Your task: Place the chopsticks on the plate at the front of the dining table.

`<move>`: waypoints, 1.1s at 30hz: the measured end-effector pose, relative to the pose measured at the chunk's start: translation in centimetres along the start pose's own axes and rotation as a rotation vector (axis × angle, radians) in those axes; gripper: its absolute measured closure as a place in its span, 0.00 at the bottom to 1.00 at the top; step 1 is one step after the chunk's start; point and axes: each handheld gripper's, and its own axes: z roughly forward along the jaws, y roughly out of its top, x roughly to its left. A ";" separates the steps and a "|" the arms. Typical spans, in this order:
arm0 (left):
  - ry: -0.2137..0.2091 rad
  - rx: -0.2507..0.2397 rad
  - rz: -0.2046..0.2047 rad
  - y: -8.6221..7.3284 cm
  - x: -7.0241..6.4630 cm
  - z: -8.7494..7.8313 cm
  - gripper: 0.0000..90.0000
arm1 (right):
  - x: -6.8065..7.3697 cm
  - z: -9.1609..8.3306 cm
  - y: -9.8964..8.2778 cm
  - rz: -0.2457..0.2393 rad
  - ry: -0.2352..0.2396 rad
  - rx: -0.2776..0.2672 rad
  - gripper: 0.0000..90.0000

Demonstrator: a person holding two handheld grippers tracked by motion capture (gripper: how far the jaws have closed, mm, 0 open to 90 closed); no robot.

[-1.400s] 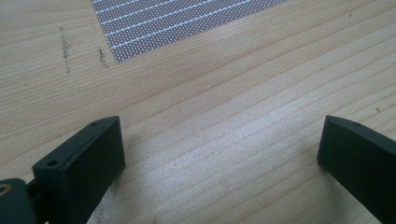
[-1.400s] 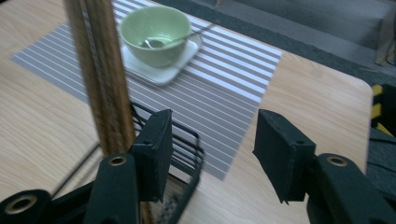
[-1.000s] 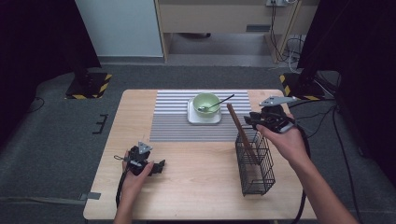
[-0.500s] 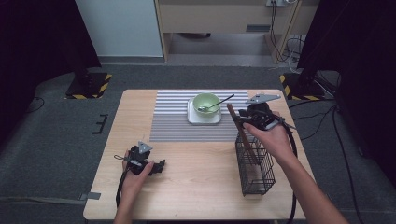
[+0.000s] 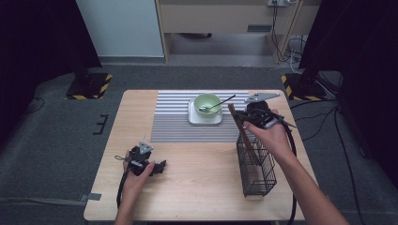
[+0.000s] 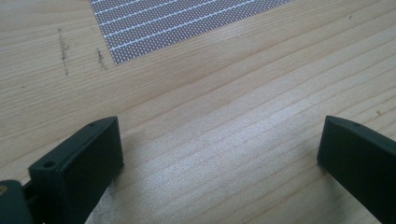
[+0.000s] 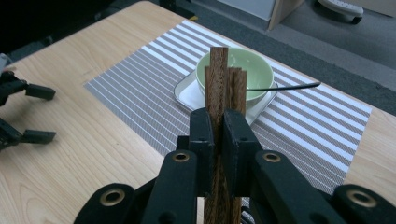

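now my right gripper [image 7: 218, 135] has drifted left over the wire basket [image 5: 256, 166], jaws clamped on wooden chopsticks [image 7: 223, 74]; my left gripper [image 6: 219, 154] rests wide, empty.

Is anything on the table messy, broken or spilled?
Nothing is spilled or broken. The green bowl sits on its white plate with a spoon inside. The wire basket lies on its side, wooden sticks sticking out.

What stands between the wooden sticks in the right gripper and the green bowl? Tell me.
Nothing visible. The right gripper is shut on the wooden sticks above the wire basket; only bare striped mat and the white tray edge lie before the green bowl.
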 end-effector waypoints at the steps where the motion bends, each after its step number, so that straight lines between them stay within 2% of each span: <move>1: 0.000 0.000 0.000 0.0 0.0 0.0 0.00 | -0.1 -0.1 0.1 0.003 0.002 -0.006 0.93; 6: 0.003 0.000 -0.002 0.0 0.0 0.0 0.00 | -0.4 -1.0 0.7 0.022 0.005 -0.043 0.93; 11: 0.003 -0.003 0.010 0.1 -0.3 0.1 0.00 | -0.9 -3.0 1.4 0.048 0.016 -0.121 0.93; 14: 0.008 -0.010 0.022 0.1 -0.5 0.0 0.02 | -1.0 -3.6 1.5 0.045 0.016 -0.142 0.93; 15: 0.024 -0.021 0.040 0.1 -0.8 0.0 0.02 | -1.2 -4.0 1.7 0.045 0.020 -0.160 0.93; 18: 0.044 -0.044 0.048 0.1 -1.0 -0.1 0.04 | -1.9 -4.5 1.8 0.073 0.032 -0.190 0.93; 20: 0.043 -0.055 0.043 0.1 -1.1 -0.2 0.04 | -2.1 -4.7 1.8 0.078 0.035 -0.199 0.93; 21: 0.020 -0.072 0.022 0.1 -1.2 -0.3 0.04 | -2.4 -5.2 2.1 0.087 0.044 -0.221 0.93; 22: 0.015 -0.079 0.003 0.2 -1.2 -0.3 0.04 | -2.6 -5.5 2.2 0.092 0.048 -0.234 0.93; 23: 0.015 -0.085 -0.004 0.4 -1.3 -0.4 0.04 | -2.7 -5.8 2.4 0.091 0.049 -0.246 0.93; 28: 0.004 -0.100 0.024 2.1 -2.5 -1.3 0.05 | -2.9 -7.0 3.9 0.096 0.054 -0.302 0.93; 33: -0.005 -0.136 0.045 3.7 -3.5 -2.2 0.05 | -3.0 -7.6 4.9 0.094 0.049 -0.328 0.93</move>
